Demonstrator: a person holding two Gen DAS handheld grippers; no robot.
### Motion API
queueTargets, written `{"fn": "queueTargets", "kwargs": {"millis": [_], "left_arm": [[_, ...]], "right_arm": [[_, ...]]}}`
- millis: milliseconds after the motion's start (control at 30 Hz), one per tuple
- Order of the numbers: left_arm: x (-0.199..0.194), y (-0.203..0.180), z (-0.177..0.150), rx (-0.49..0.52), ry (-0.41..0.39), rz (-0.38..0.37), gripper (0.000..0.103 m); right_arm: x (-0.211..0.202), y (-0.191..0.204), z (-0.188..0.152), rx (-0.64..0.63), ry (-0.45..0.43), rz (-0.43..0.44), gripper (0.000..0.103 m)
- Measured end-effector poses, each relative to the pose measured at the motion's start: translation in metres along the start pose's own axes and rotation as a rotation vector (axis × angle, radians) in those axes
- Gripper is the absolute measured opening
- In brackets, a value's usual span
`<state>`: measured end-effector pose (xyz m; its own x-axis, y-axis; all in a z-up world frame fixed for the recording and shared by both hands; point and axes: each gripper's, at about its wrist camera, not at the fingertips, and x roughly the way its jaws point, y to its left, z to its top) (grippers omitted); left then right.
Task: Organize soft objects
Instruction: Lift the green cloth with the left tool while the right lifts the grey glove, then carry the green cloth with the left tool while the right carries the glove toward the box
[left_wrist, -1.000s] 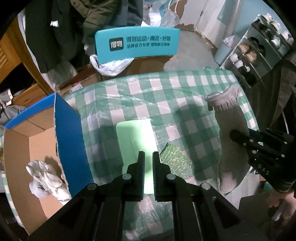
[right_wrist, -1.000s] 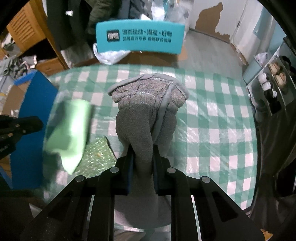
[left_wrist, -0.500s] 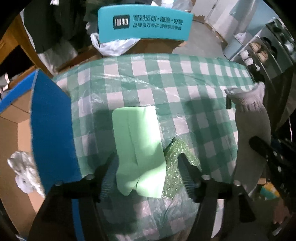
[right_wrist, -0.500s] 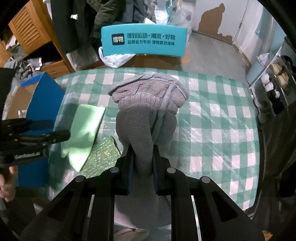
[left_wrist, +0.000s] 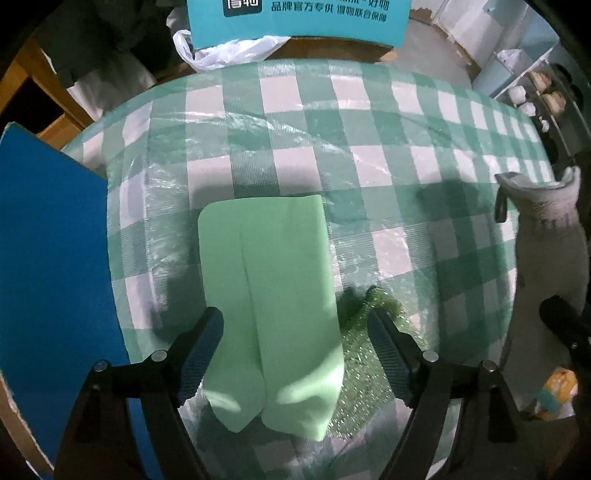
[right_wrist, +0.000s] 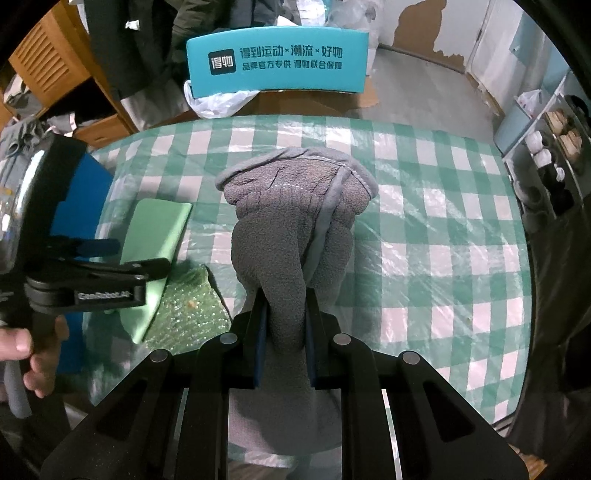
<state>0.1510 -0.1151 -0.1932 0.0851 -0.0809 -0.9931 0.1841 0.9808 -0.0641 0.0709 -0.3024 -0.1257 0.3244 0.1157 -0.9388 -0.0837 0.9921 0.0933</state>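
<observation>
Over the cloth (left_wrist: 266, 291) | my left claw (left_wrist: 295, 347) has just been opening, straddling its near end, pads clear | soft, limp, light: pinch both folded layers | right claw (right_wrist: 284, 336) clamps glove (right_wrist: 295, 236)

Fuzzy grey fleece glove (right_wrist: 295, 221), smooth matt green cloth (left_wrist: 269, 295), glossy plastic-covered tablecloth (left_wrist: 369, 147)

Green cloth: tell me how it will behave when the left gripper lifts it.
The green cloth lies folded and flat, so it likely droops and may unfold when lifted. It looks thin, probably light. The left gripper, jaws just opened, straddles its near end; a pinch there would likely leave the far end dangling.
</observation>
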Motion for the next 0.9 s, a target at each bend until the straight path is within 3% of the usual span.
{"fn": "queueTargets", "kwargs": {"millis": [233,333,400,467,567,900], "left_arm": [[0.009,-0.002,-0.001,0.008,0.015,0.034,0.082],[0.01,-0.001,-0.001,0.014,0.012,0.038,0.075],[0.008,-0.001,-0.002,0.022,0.009,0.048,0.047],[0.008,-0.006,-0.003,0.024,0.025,0.031,0.025],[0.005,-0.006,-0.005,0.031,0.011,0.037,0.009],[-0.044,-0.011,-0.016,0.076,-0.067,-0.037,0.006]], "right_arm": [[0.003,0.0,0.001,-0.003,0.004,0.012,0.015],[0.004,0.0,0.002,-0.003,0.005,0.015,0.015],[0.003,0.0,0.002,-0.003,0.005,0.018,0.015],[0.003,0.0,0.002,-0.004,0.004,0.02,0.015],[0.003,0.0,0.002,-0.003,0.003,0.02,0.015],[-0.008,0.004,0.003,-0.012,-0.019,0.016,0.015]]}}
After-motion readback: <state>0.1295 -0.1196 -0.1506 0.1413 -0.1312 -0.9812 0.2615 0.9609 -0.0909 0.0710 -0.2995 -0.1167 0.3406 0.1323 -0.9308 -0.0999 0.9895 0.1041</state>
